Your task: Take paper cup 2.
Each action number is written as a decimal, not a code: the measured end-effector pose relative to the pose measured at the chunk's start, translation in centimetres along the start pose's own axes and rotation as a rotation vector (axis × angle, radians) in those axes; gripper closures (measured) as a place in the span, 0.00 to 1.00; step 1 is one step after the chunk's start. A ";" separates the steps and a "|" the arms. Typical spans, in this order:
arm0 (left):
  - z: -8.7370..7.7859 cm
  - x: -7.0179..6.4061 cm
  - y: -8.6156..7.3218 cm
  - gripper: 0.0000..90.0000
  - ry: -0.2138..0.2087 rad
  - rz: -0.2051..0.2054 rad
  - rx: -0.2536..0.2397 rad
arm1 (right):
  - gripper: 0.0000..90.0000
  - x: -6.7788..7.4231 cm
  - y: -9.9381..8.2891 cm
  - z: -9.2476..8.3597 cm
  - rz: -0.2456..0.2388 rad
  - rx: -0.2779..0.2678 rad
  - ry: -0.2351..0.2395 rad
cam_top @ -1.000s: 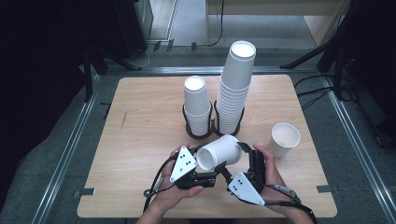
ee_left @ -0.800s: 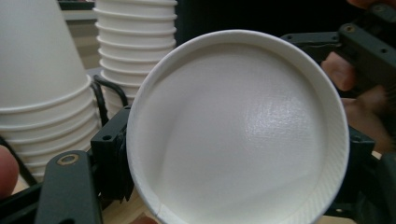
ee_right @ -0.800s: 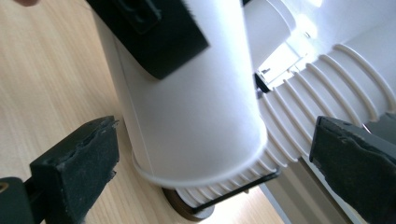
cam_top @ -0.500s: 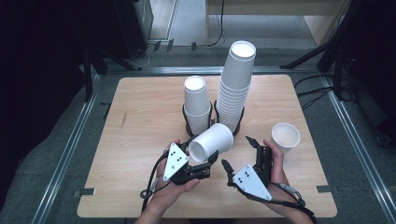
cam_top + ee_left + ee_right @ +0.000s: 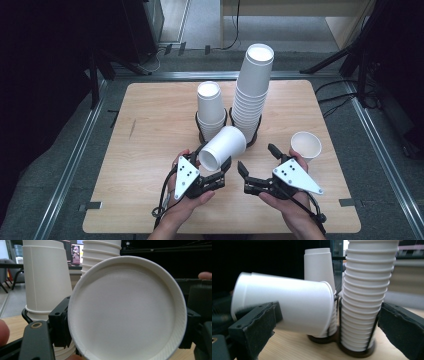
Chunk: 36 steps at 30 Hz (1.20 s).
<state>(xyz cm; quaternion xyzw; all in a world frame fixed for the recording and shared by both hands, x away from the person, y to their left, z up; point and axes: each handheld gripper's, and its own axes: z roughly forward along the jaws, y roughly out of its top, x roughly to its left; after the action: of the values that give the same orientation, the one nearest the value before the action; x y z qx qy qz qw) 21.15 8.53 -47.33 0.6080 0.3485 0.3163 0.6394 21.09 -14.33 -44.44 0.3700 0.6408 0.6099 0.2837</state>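
Gripping a single white paper cup [image 5: 222, 147] by its rim end, the left gripper [image 5: 216, 176] is holding it on its side at lower centre of the high view, above the wooden table [image 5: 150, 130]. The cup's open mouth is facing the left gripper's camera, and the jaws are pressing on both sides of the rim in the left gripper view. The right gripper [image 5: 256, 167] is hovering just right of the cup with its jaws spread wide and nothing between them; its own view is showing the cup [image 5: 284, 307] lying sideways at left of the frame.

Progress, judged from the layout: one paper cup [image 5: 306, 145] is already standing alone, upright and mouth up, at right of centre, well apart from the holders. The tall cup stack [image 5: 252, 95] and the short cup stack [image 5: 210, 107] are standing inverted in the black wire holder [image 5: 227, 127] at upper centre. The held cup appears to be freshly separated and not yet set down. Remaining work is probably turning it mouth up, placing it on the table, and drawing further cups from the stacks.
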 end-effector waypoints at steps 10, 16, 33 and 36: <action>0.1 -0.7 -0.5 0.24 -0.002 0.023 -0.036 | 0.02 -1.0 -0.4 0.2 0.467 0.007 0.065; 0.0 -0.9 -0.5 0.24 0.005 0.035 -0.055 | 0.02 -1.7 -0.8 0.2 0.744 0.024 0.118; 0.1 -2.3 -1.5 0.24 -0.029 0.084 -0.096 | 0.00 -1.8 -2.1 0.8 1.232 0.060 0.206; 0.1 -2.5 -1.7 0.24 -0.035 0.091 -0.097 | 0.00 -2.0 -2.4 0.9 1.293 0.045 0.208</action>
<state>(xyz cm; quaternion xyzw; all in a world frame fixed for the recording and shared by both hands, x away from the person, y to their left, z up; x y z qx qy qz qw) 19.85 6.29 -48.88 0.5967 0.2937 0.3508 0.6592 22.69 -15.40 -47.05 0.6257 0.3260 0.6764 -0.2115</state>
